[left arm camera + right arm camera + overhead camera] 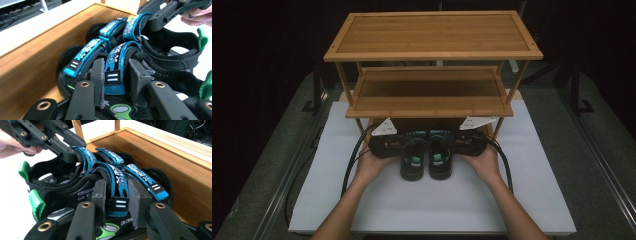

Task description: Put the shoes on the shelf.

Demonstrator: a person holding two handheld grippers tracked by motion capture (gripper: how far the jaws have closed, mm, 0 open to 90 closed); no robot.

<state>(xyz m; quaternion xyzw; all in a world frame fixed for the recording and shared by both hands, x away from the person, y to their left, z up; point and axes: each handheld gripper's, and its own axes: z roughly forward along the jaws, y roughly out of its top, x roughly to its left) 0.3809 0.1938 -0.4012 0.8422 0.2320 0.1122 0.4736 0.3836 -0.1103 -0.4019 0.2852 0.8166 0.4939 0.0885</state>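
Left claw (115,75) and right claw (116,195) each clamped on a blue-strapped sandal (413,159) — tongue print "10554203".

Right gripper (116,200) clamped on blue strap (117,187) of near sandal (75,195); left gripper (72,150) at ten o'clock gripping far sandal (50,170); wooden shelf (175,162) at two o'clock.

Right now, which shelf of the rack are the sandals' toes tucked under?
The lowest shelf. The pair of sandals sits on the white mat with toes under its front edge; the top shelf stands higher and farther back.
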